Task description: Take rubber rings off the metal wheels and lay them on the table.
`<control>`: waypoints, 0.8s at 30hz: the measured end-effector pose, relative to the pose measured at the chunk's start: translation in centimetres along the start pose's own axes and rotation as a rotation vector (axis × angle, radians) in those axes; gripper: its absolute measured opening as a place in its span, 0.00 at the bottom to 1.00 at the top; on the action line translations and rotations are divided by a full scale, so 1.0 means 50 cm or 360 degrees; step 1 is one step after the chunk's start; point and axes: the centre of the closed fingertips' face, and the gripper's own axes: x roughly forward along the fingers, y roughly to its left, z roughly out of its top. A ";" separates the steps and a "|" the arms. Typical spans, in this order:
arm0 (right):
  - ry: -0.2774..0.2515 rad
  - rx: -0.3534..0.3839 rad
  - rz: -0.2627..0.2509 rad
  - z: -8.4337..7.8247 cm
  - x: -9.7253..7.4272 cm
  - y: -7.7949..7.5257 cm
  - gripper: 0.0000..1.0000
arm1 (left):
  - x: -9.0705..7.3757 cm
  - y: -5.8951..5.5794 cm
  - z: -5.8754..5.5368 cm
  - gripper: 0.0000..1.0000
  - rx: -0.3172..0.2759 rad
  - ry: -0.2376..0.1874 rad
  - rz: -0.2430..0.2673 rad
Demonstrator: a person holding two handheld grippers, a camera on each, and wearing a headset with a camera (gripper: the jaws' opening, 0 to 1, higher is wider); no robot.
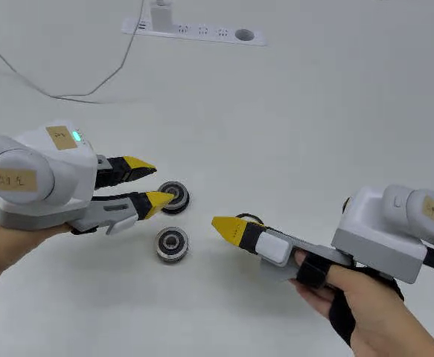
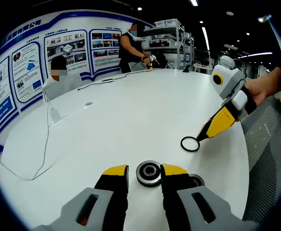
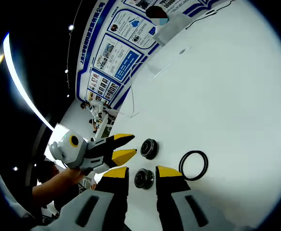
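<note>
1. Head view shows two small round metal wheels with dark outer bands lying flat on the white table (image 1: 313,111): the far wheel (image 1: 174,196) and, just beside it, the near wheel (image 1: 172,244).
2. We see the left gripper (image 1: 150,182) with its yellow-tipped jaws moderately parted and nothing between them. The lower tip is just beside the far wheel, and in the left gripper view that wheel sits just ahead of the gap.
3. We see the right gripper (image 1: 228,229) low over the table. Its own view shows the jaws a narrow gap apart and empty, with the near wheel just ahead of them.
4. One thin black rubber ring (image 3: 194,152) already lies flat on the table beside the right gripper's tip. We cannot tell whether the tip touches it.
5. We judge the wheels to be stiff, dense for their size and smooth. A sideways push would probably make them skate on this slick surface, so one gripper should pin a wheel across its flat faces or at the hub.
6. We judge the rubber to be light, soft and stretchy. The best hold looks like a pinch on the outer band at one edge, peeling it over the rim rather than pulling straight.
7. We cannot tell which of the two wheels carries a ring now.
</note>
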 end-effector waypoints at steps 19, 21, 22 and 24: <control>-0.0003 0.0057 -0.0007 0.009 0.008 0.004 0.23 | 0.023 -0.013 -0.012 0.21 -0.0016 0.0051 -0.0069; -0.0008 0.0062 -0.0009 0.012 0.007 0.004 0.23 | 0.024 -0.014 -0.014 0.20 -0.0007 0.0059 -0.0074; -0.0009 0.0062 -0.0010 0.012 0.007 0.004 0.23 | 0.024 -0.014 -0.014 0.20 -0.0008 0.0059 -0.0076; -0.0008 0.0061 -0.0011 0.013 0.006 0.006 0.23 | 0.023 -0.016 -0.015 0.19 -0.0013 0.0060 -0.0083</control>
